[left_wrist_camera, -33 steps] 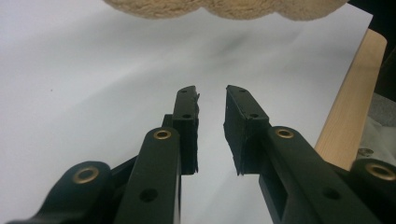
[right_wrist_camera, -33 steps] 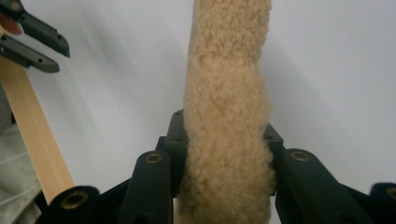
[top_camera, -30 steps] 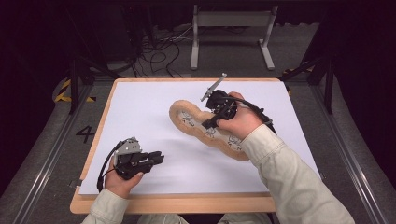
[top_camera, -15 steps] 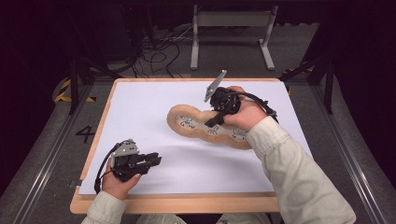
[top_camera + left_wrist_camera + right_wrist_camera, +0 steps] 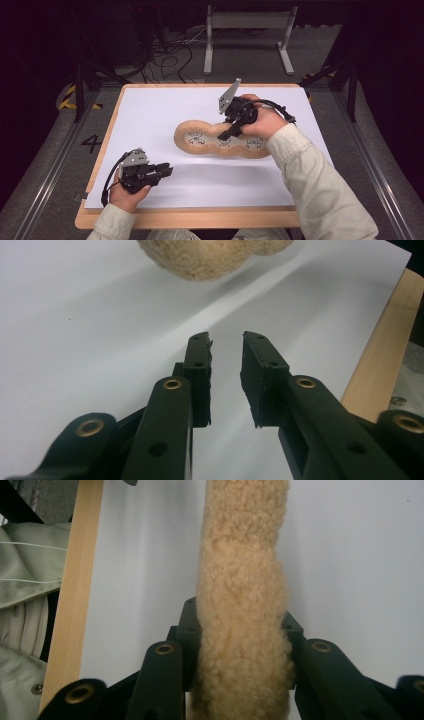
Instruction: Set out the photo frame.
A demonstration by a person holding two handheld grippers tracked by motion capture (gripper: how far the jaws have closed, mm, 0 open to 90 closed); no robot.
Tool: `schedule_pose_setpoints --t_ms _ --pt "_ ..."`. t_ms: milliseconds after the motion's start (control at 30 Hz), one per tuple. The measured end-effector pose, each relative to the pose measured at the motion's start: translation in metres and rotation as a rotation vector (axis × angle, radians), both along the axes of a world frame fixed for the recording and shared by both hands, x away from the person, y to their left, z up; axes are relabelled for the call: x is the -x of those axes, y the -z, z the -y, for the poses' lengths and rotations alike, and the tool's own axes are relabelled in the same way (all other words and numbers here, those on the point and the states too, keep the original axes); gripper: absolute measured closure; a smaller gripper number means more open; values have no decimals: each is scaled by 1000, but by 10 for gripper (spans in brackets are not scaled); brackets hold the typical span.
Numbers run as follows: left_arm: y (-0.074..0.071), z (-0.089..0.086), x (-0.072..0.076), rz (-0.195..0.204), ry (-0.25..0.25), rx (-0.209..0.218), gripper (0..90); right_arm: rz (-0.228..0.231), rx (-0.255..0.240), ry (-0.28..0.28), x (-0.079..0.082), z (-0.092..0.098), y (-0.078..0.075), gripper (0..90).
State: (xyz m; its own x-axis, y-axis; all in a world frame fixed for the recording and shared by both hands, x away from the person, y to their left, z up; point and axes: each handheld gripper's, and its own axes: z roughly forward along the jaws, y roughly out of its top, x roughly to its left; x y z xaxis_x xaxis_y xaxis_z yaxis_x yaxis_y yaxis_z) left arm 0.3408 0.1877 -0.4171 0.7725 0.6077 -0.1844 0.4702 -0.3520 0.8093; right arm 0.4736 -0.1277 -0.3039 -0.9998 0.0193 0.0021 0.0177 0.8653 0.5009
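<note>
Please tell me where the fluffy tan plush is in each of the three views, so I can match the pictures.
High view: the plush lies across the middle of the white sheet, under the right claw.
Left gripper view: its rounded end sits at the top edge, beyond the open left claw.
Right gripper view: the plush runs up the centre, pinched in the claw.
Shared landmark: the wooden board edge.
</note>
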Motion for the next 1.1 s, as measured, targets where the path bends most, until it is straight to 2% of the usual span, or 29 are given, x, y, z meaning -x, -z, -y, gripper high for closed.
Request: schedule_pose_setpoints --t_ms 300,500,933,1100 --pt "0 0 -2 -4 2 -1 741 -25 -9 -37 -3 -3 16 671" --pt "1 0 -2 -2 -1 -1 741 -36 5 -51 -5 -5 27 670" --pt "1 1 -2 -4 -1 -12 740 -81 23 -41 -9 -3 47 670" --pt "2 1 -2 -7 -7 -14 740 -93 25 -42 -9 -3 50 669"
